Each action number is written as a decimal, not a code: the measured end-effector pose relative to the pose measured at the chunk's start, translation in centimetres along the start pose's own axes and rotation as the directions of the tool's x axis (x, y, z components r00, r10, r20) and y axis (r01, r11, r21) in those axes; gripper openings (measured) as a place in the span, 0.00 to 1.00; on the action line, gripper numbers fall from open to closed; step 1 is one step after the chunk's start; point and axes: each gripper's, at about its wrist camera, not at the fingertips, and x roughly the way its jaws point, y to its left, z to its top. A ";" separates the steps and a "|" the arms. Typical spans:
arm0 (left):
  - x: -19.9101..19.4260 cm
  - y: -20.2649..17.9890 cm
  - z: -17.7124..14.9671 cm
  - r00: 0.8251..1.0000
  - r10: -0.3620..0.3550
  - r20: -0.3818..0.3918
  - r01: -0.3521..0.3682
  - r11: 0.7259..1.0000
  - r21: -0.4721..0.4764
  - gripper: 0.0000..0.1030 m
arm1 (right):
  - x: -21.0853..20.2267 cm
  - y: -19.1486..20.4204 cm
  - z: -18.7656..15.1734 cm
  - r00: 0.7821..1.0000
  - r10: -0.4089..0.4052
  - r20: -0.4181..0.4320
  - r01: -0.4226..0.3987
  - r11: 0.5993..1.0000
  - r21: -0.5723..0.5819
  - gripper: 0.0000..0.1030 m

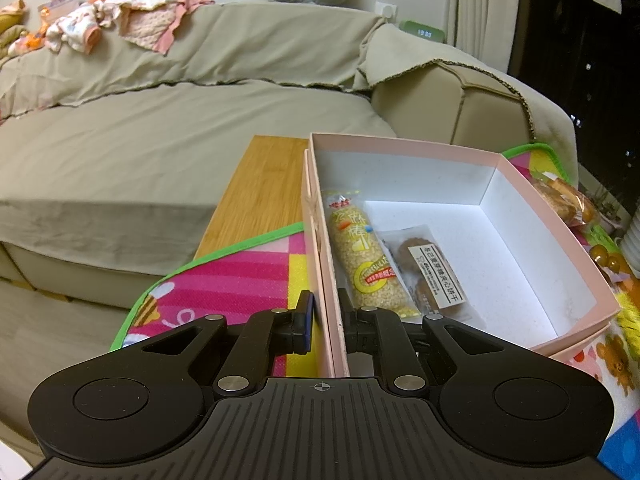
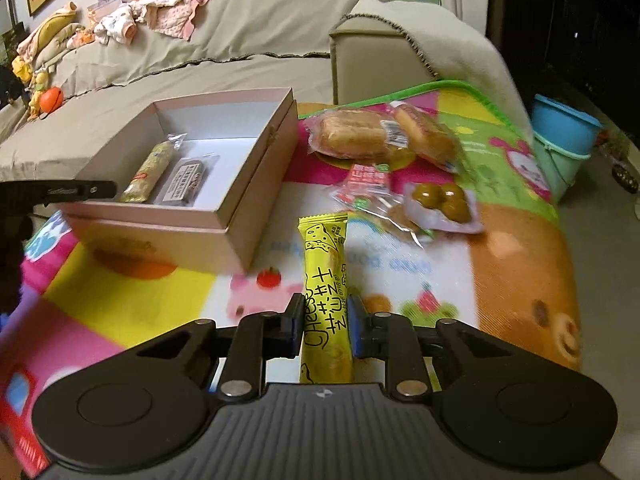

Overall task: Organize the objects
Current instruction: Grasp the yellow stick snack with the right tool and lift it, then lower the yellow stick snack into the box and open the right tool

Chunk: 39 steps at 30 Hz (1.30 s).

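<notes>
Pinching the near wall of the pink box (image 1: 400,152) with my left gripper (image 1: 326,312), I have one pad outside the wall and one inside, both pressed on the cardboard. The box sits on the colourful play mat (image 1: 224,284) toward its left edge, open, with a sesame stick packet (image 1: 362,256) and a wrapped biscuit (image 1: 430,272) lying side by side along its left inner wall; the rest of its white floor is bare.

My right gripper (image 2: 325,320) is clamped on the yellow cheese stick packet (image 2: 326,280), its pads squeezing the lower half of the wrapper while the top end points away from me.

Beyond that packet, toward the mat's far right corner, the other snacks crowd together — two bagged breads (image 2: 384,136) at the back, a small red-and-green packet (image 2: 366,180) just in front, and a tray of brown balls (image 2: 444,200) to its right, overlapping a clear wrapper. Between my right gripper and the box opening stands the box's tall right-hand wall. A sofa (image 2: 240,64) runs behind the mat — blue and green buckets (image 2: 564,140) stand off its right edge.
</notes>
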 end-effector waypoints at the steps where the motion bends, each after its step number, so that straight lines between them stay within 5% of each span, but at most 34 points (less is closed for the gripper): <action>1: 0.0 0.0 0.0 1.000 0.001 0.000 -0.001 1.000 0.000 0.13 | -1.0 0.1 -0.2 1.000 -0.002 0.002 0.002 1.000 -0.004 0.21; 7: 0.0 0.1 0.0 1.000 -0.003 0.002 0.003 1.000 -0.004 0.13 | -6.7 2.1 0.9 0.995 0.068 0.069 -0.065 0.997 -0.044 0.21; 12: 0.1 0.1 0.0 1.000 -0.007 0.003 0.007 1.000 -0.008 0.14 | -8.1 4.4 4.3 0.968 0.197 0.153 -0.189 0.980 -0.064 0.21; 19: 0.2 0.3 -0.1 1.000 -0.016 0.005 0.016 1.000 -0.015 0.14 | -3.0 8.8 10.0 0.941 0.301 0.153 -0.294 0.954 -0.066 0.21; 25: 0.2 0.3 -0.1 1.000 -0.016 0.005 0.016 1.000 -0.015 0.14 | 3.3 10.8 13.1 0.947 0.308 0.087 -0.311 0.950 0.021 0.21; 32: 0.2 0.3 -0.1 1.000 -0.018 0.006 0.018 1.000 -0.016 0.15 | 7.7 11.0 13.8 0.956 0.288 0.050 -0.292 0.951 0.097 0.23; 39: 0.2 0.3 -0.2 1.000 -0.014 0.005 0.014 1.000 -0.012 0.15 | 6.5 9.4 12.3 0.948 0.313 0.053 -0.316 0.944 0.093 0.27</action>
